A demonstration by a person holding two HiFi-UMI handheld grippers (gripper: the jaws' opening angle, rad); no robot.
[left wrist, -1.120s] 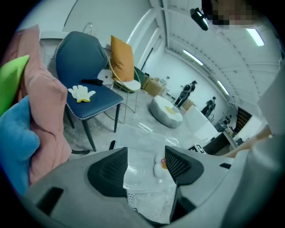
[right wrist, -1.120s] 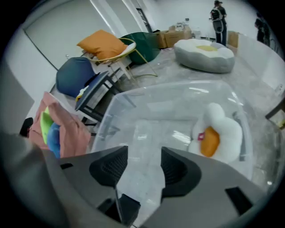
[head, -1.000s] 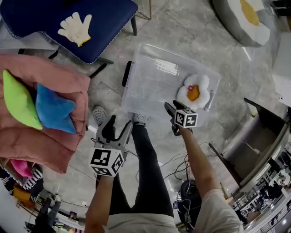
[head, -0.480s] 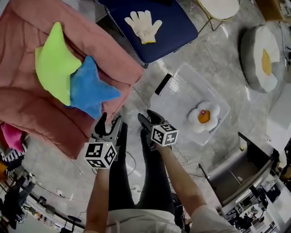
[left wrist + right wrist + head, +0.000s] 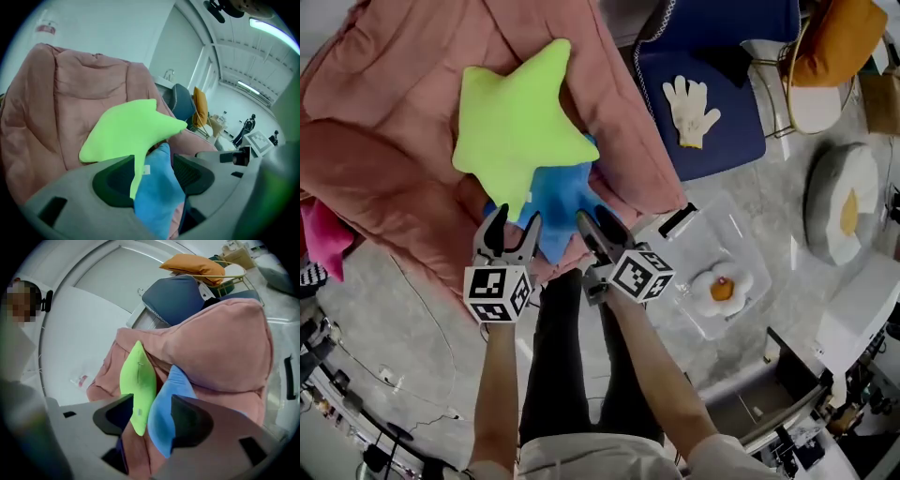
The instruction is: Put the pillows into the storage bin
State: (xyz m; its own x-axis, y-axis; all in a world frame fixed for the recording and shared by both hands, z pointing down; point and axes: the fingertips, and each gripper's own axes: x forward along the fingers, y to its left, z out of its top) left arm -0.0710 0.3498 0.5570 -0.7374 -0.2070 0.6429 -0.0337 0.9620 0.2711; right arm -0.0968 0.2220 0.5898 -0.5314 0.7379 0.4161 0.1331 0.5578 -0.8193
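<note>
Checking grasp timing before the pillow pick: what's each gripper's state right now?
Left gripper: open, holding nothing, close to the blue pillow.
Right gripper: open, holding nothing.

Left gripper (image 5: 508,225) and right gripper (image 5: 595,223) are held forward side by side, fingers (image 5: 112,180) apart.

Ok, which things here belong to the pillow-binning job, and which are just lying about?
Job: green star pillow, blue star pillow, clear storage bin, fried-egg pillow already in it.
Lying about: white glove, navy chair under it, orange cushion, pink beanbag holding the star pillows.
</note>
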